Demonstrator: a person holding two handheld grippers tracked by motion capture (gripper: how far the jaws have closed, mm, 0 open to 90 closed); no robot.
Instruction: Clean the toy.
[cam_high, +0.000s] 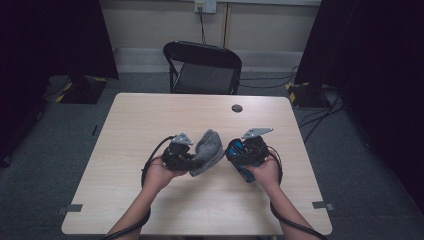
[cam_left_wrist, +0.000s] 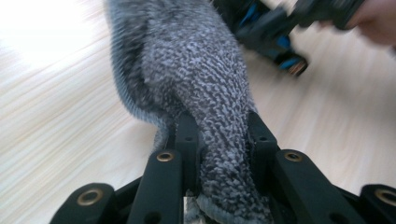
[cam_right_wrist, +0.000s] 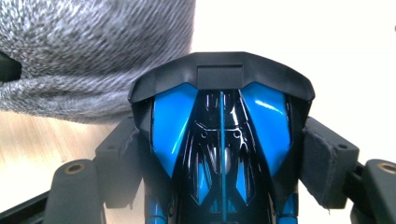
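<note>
From the high view, the left gripper is clamping a grey cloth that is rising above the wooden table, while the right gripper is gripping a blue-and-black toy car just beside the cloth.

In the left gripper view, the jaws are pinching the cloth (its knit bunching between them).

In the right gripper view, the pads are pressing the toy car's sides, its nose touching the cloth.

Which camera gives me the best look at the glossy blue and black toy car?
The right gripper view: the toy car sits large and sharp between the right gripper's jaws. The high view shows it small; the left gripper view shows it blurred.
</note>
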